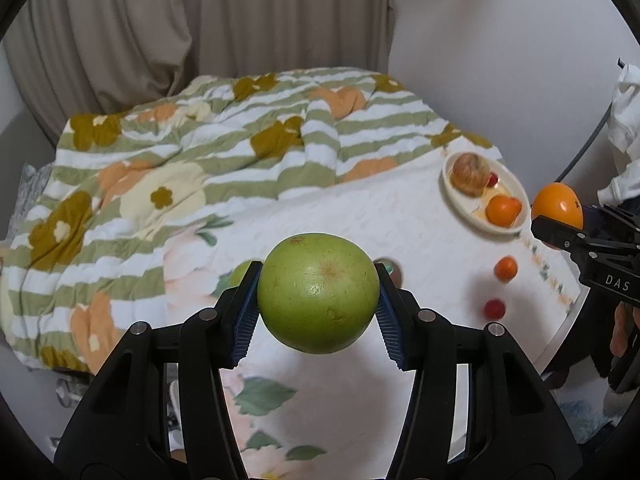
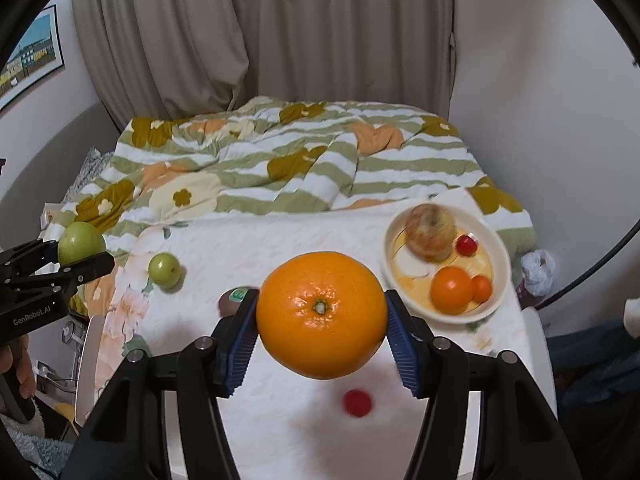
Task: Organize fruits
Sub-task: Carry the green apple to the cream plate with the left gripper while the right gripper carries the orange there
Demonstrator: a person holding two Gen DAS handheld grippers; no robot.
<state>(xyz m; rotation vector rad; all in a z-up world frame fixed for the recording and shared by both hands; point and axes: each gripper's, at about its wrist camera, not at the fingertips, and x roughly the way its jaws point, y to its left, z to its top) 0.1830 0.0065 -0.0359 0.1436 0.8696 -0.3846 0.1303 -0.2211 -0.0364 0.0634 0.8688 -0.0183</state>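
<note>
My left gripper [image 1: 318,296] is shut on a large green apple [image 1: 318,292] and holds it above the white floral cloth [image 1: 340,216]. My right gripper [image 2: 322,316] is shut on a large orange [image 2: 322,314], also held above the cloth; it shows at the right edge of the left wrist view [image 1: 557,205]. A cream plate [image 2: 500,256] at the far right holds a russet apple [image 2: 431,232], an orange [image 2: 452,290], a small orange fruit [image 2: 482,288] and a red cherry tomato [image 2: 467,244]. A small green apple [image 2: 164,270], a kiwi [image 2: 231,302] and a red tomato [image 2: 357,402] lie loose on the cloth.
A small orange [image 1: 505,269] and a red tomato [image 1: 494,308] lie on the cloth near its right edge. A striped flowered quilt [image 1: 200,152] is bunched behind the cloth. Curtains [image 2: 320,32] hang at the back. A crumpled white bag [image 2: 538,272] sits right of the plate.
</note>
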